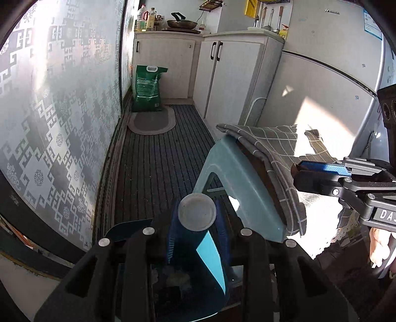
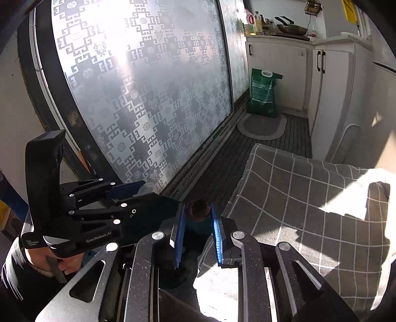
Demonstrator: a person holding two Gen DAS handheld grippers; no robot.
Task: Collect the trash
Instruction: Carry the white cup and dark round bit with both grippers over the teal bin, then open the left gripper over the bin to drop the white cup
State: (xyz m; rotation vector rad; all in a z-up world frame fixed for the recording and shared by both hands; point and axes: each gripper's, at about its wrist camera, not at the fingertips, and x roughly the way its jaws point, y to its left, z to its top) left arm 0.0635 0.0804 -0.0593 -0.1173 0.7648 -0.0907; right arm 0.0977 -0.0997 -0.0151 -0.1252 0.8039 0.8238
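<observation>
Nearest, item one: the left gripper (image 1: 196,223), its blue-padded fingers closed around the handle of a teal pan (image 1: 188,284), a translucent scoop-like piece (a dustpan, by its shape) whose round grey end cap (image 1: 196,211) sits between the fingertips. Dim pale scraps (image 1: 177,276) appear to lie inside it, though the shadow hides what they are. Item two: the right gripper (image 2: 198,223), clamped on a small brown scrap (image 2: 198,210), rounded and dark, pinched between the blue pads. In the left wrist view this gripper hangs to the right of the pan and above it, apart from it, beside the stool. Step in hand, as judged: one piece of trash is picked up and on its way to the pan, not yet dropped. The next move calls for bringing the scrap over the pan's open mouth, with the left hand keeping the pan level, and only then parting the fingers, since a release short of the rim would put the scrap back on the floor. Item three: a pale blue plastic stool (image 1: 230,173), just beyond the pan, topped with a grey checked cushion (image 2: 309,198). Item four: dark striped floor matting (image 1: 158,158), running away from the camera. Item five: an oval grey rug (image 1: 152,122) with a green sack (image 1: 147,88) upright behind it. Item six: a frosted patterned sliding door (image 2: 148,99) along the left side. Farthest: white cabinets (image 1: 230,79), a wok (image 1: 182,23) on the counter, and a fridge (image 1: 329,62) on the right.
</observation>
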